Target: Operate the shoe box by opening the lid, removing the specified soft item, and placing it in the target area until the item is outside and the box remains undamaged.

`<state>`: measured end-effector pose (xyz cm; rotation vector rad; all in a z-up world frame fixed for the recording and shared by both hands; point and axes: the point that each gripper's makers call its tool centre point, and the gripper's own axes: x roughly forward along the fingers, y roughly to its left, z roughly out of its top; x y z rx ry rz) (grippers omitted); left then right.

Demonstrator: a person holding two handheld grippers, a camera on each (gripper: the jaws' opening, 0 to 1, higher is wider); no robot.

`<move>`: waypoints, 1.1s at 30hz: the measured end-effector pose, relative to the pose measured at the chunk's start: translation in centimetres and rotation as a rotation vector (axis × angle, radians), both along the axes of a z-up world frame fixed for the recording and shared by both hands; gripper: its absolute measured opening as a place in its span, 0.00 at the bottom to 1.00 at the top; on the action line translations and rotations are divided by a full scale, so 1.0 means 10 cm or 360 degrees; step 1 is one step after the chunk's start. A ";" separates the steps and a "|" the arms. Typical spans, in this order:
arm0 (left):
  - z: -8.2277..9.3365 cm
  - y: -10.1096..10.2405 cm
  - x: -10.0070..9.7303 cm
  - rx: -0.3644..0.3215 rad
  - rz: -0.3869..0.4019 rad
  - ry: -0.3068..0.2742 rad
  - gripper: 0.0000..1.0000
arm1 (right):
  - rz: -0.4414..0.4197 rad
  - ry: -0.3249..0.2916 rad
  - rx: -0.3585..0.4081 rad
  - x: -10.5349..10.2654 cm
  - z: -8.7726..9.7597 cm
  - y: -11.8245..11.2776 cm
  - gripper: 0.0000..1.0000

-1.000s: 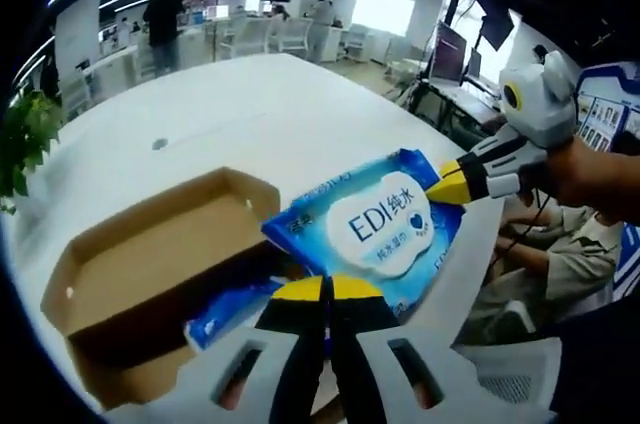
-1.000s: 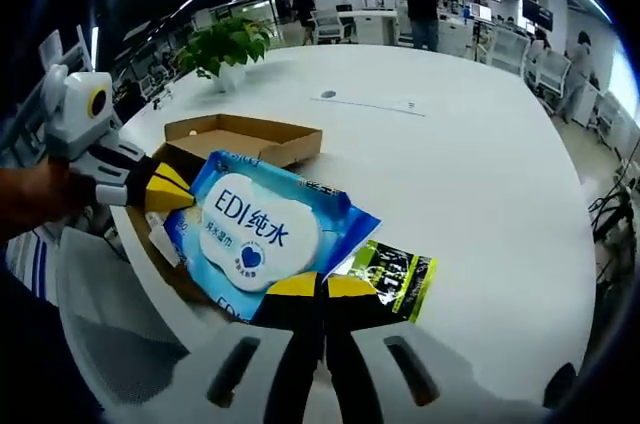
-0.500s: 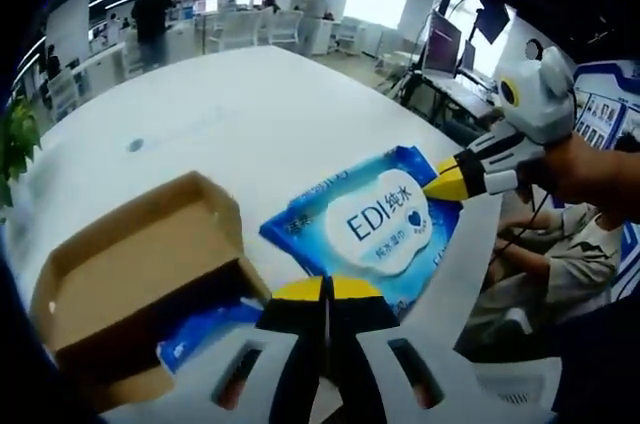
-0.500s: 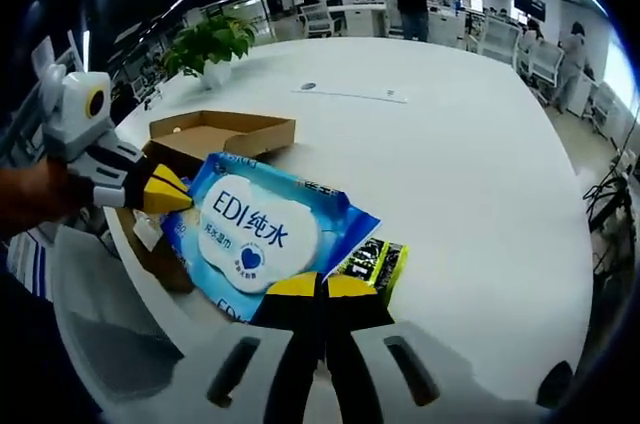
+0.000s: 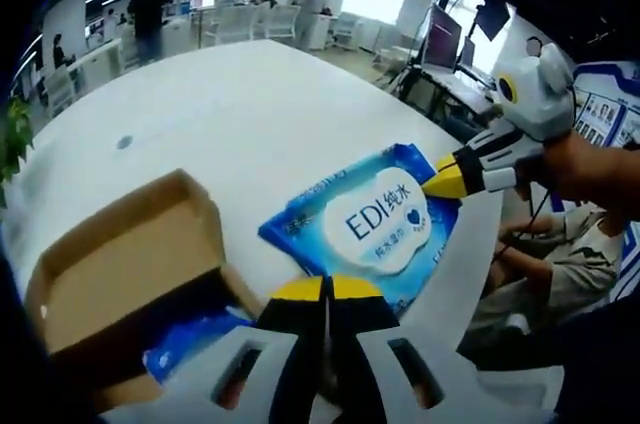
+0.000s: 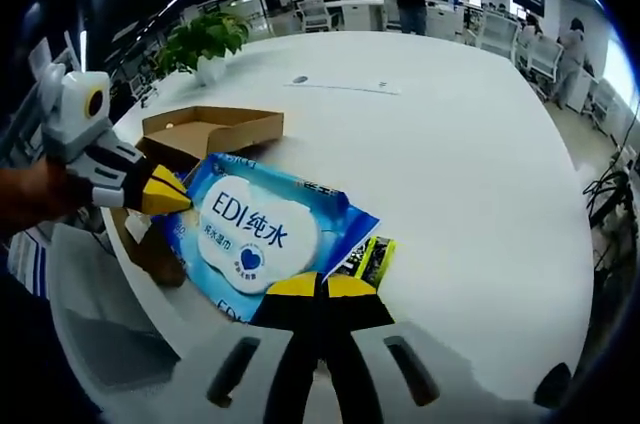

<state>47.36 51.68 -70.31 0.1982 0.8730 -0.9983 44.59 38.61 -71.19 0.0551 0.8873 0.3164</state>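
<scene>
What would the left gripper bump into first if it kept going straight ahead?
Probably nothing new: the left gripper is already shut on the blue wipes pack. Beyond the pack lies bare white table, though depth is hard to judge.

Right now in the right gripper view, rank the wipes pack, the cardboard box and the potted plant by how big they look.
1. Wipes pack, though nearest the camera.
2. Cardboard box.
3. Potted plant, farthest away, so really unsure.

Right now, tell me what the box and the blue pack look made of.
The box looks like plain brown cardboard: matte, with folded flaps and raw edges. The blue pack looks like soft glossy plastic film with a white printed label; it catches light and crinkles at its edges. It is held between the left tongs and right tongs.
</scene>
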 end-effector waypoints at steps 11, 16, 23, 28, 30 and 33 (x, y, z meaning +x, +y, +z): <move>-0.10 -0.12 -0.01 0.0014 -0.0021 0.0021 0.00 | -0.0016 0.0025 -0.0003 -0.01 -0.10 -0.12 0.00; -0.19 -0.17 -0.01 0.0033 -0.0028 0.0035 0.00 | -0.0021 0.0042 -0.0003 -0.01 -0.18 -0.17 0.00; -0.28 -0.23 -0.01 0.0060 -0.0038 0.0055 0.00 | -0.0025 0.0072 0.0001 -0.01 -0.29 -0.22 0.00; -0.35 -0.25 -0.01 0.0080 -0.0050 0.0063 0.00 | -0.0021 0.0092 0.0004 0.00 -0.37 -0.24 0.00; -0.38 -0.25 -0.01 0.0091 -0.0053 0.0066 0.00 | -0.0021 0.0101 0.0005 0.01 -0.40 -0.25 0.00; -0.42 -0.26 -0.02 0.0099 -0.0057 0.0072 0.00 | -0.0024 0.0116 0.0012 0.01 -0.46 -0.26 0.00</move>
